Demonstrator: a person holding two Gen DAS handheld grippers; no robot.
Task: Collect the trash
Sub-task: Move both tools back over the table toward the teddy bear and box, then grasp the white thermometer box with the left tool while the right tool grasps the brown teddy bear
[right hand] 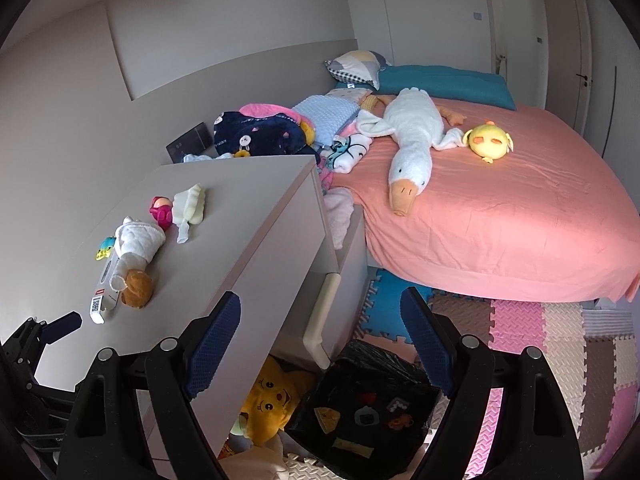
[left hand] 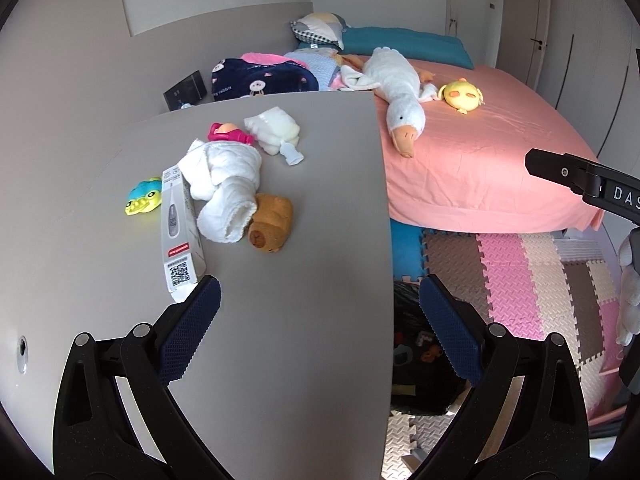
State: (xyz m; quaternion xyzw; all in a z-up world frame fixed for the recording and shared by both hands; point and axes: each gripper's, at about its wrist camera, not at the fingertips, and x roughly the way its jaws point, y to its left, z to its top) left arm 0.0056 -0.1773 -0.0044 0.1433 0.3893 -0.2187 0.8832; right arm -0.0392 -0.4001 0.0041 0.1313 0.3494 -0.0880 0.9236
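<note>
The left tool (left hand: pixel 320 320) hangs over the near edge of the grey counter (left hand: pixel 300 280), its blue pads spread wide with nothing between them. The right tool (right hand: pixel 320 344) is likewise spread and empty, poised above the floor beside the counter, over a black bag (right hand: pixel 368 412) that sits on the foam floor mats (right hand: pixel 560 336) with small scraps lying on it.

On the counter the clutter sits in a loose row. Nearest the left tool is a long white box (left hand: pixel 178 228) with a square code printed on its near end. Touching its right side is a rolled white cloth (left hand: pixel 224 188), and a brown plush toy (left hand: pixel 270 224) lies against the cloth's open end. A green and blue toy (left hand: pixel 144 196) lies just left of the box. Farther back are a pink toy (left hand: pixel 228 134), a folded cream cloth (left hand: pixel 274 130) and a small clear piece (left hand: pixel 292 154) (I cannot tell what it is).

Beyond the counter, a white goose plush (right hand: pixel 412 144) and a yellow chick plush (right hand: pixel 488 140) lie on the bed (right hand: pixel 500 220). A yellow plush (right hand: pixel 272 400) sits on the floor just left of the bag.
</note>
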